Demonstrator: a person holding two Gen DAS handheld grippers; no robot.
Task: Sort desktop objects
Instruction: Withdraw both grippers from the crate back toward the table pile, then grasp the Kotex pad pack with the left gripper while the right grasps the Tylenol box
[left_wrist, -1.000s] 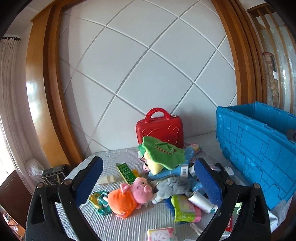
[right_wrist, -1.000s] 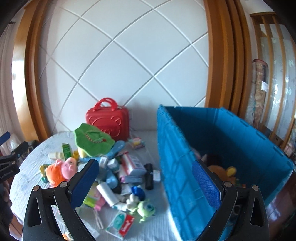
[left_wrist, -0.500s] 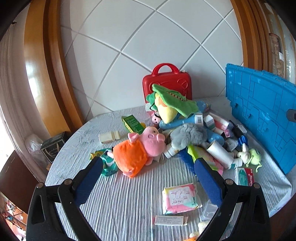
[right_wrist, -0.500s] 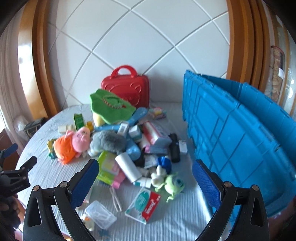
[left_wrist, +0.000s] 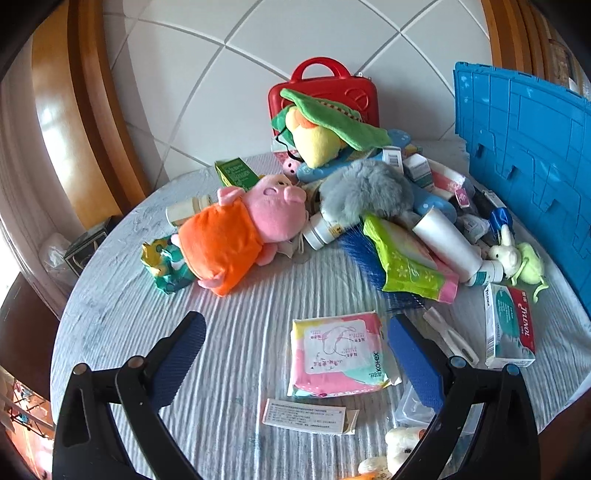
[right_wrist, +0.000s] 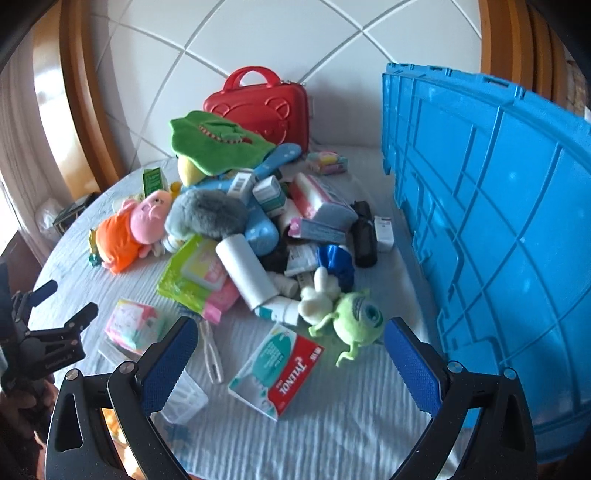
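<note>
A pile of objects lies on a round table with a white cloth. It holds a pink pig plush in orange, a grey plush, a green and yellow plush, a green one-eyed monster plush, a Tylenol box and a pink Kotex pack. My left gripper is open above the Kotex pack; it also shows in the right wrist view. My right gripper is open above the Tylenol box. Both are empty.
A big blue crate stands on the table's right side. A red case stands at the back against the white wall. A clear plastic box and white tweezers lie near the front edge. A paper slip lies near the Kotex pack.
Both grippers have tilted down and moved closer to the table, so the pile fills more of each view. Both stay open. Nothing on the table has moved.
</note>
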